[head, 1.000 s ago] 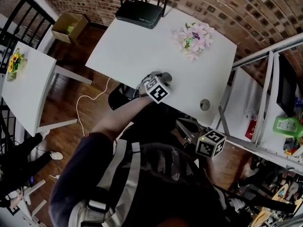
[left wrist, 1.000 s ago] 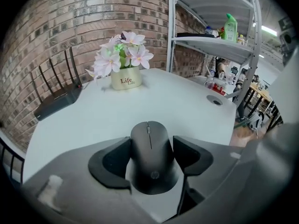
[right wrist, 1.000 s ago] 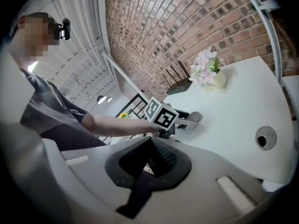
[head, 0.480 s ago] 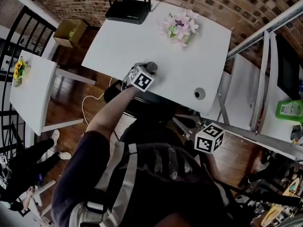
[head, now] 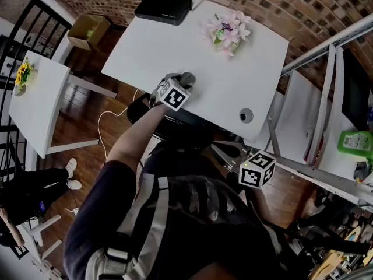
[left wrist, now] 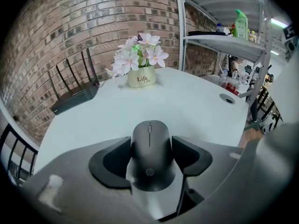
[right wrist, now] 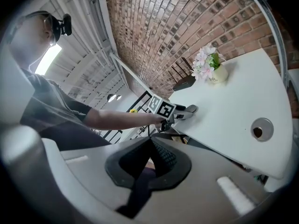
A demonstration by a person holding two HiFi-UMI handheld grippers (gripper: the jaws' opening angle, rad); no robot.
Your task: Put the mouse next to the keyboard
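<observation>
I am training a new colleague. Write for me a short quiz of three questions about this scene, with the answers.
1. True or false: the black router with upright antennas stands on the white table.
2. What is between the jaws of the left gripper? A) a black computer mouse B) a pen C) nothing
3. Fill in: the jaws of the right gripper are ____.
Key: 1 true. 2 A; the jaws have just been closing, and the pads now press on the mouse's sides. 3 shut, with nothing held.
</observation>
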